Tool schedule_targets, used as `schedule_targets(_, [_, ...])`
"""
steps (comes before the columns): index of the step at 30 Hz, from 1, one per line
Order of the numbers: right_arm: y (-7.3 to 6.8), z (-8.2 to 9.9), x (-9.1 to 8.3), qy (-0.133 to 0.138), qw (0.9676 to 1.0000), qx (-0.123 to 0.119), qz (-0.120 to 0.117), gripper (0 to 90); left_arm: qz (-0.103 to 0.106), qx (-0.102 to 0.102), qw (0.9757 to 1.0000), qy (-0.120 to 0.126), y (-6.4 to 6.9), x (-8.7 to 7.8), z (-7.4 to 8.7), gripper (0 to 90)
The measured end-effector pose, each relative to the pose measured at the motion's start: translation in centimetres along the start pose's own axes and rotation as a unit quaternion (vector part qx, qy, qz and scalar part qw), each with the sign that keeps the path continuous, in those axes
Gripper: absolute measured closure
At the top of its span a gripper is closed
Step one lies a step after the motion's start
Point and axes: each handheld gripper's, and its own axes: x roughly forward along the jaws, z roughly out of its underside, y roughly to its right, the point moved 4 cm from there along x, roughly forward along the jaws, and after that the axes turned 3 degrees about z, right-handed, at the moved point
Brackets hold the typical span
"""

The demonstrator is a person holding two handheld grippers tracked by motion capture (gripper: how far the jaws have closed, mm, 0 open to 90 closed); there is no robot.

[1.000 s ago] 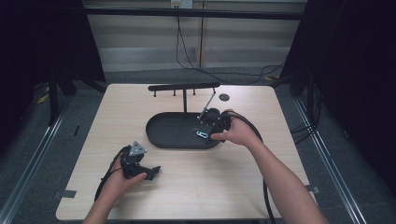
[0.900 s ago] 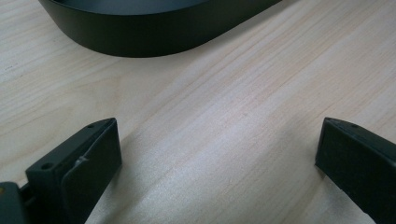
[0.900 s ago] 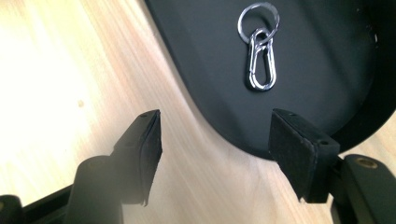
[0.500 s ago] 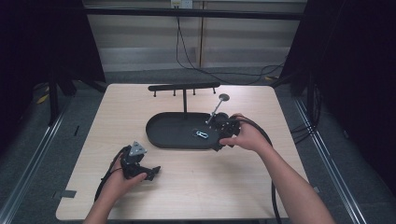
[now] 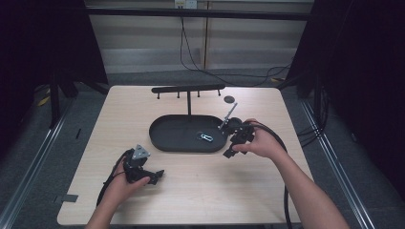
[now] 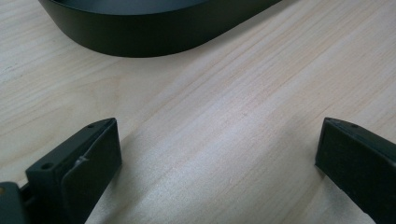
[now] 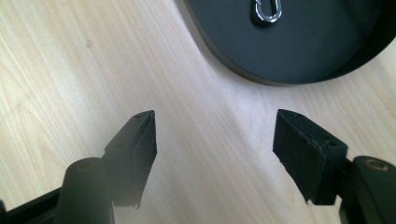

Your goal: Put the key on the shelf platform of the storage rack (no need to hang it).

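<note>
A black oval tray (image 5: 167, 138) sits mid-table with a small silver clip (image 5: 206, 137) lying in its right half. My right gripper (image 5: 228, 152) hovers over bare wood just off the tray's right end. Its jaws have just been opening and hold nothing. In the right gripper view the gripper (image 7: 215, 135) stands open above the tabletop, with the tray (image 7: 299, 56) and the clip (image 7: 267, 10) beyond the tips. My left gripper (image 5: 156, 175) rests near the front left, open. In the left gripper view its jaws (image 6: 219, 149) are wide apart over wood, facing the tray wall (image 6: 154, 32).
A black T-shaped rack with pegs (image 5: 188, 89) stands behind the tray. A small dark disc (image 5: 229, 99) lies on the table at the back right. Cables trail from both grippers. The light wood table (image 5: 200, 195) ends close below my hands.
My right gripper has drawn back from the clip, out over the tray's right rim onto the table side, and its jaws stand wider. The clip stays in the tray. The left gripper has not moved.
</note>
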Motion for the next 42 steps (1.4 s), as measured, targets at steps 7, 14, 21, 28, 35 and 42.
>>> schedule_targets(7, [-0.3, 0.7, -0.1, -0.004, 1.0, -0.004, -0.001, 30.4, 0.0, 0.0, 1.0, 0.0, 0.0, 0.0, 0.0, 0.0])
schedule_targets(14, [0.1, 1.8, -0.5, -0.003, 1.0, 0.002, 0.007, 30.2, 0.0, 0.0, 1.0, 0.0, 0.0, 0.0, 0.0, 0.0])
schedule_targets(21, [0.4, 2.9, -0.6, -0.004, 0.9999, 0.011, 0.012, 30.0, 0.0, 0.0, 1.0, -0.001, 0.0, 0.0, 0.0, 0.0])
schedule_targets(28, [0.5, 4.0, -0.7, -0.004, 0.9998, 0.017, 0.01, 28.7, 0.0, 0.0, 1.0, 0.0, 0.0, 0.0, 0.0, 0.0])
schedule_targets(35, [0.3, 5.0, -0.3, -0.006, 0.9997, 0.02, 0.009, 28.2, 0.0, 0.0, 1.0, 0.0, 0.0, 0.0, 0.0, 0.0])
schedule_targets(42, [0.0, 6.0, 0.5, -0.008, 0.9997, 0.022, 0.008, 27.9, 0.0, 0.0, 1.0, 0.0, 0.0, 0.0, 0.0, 0.0])
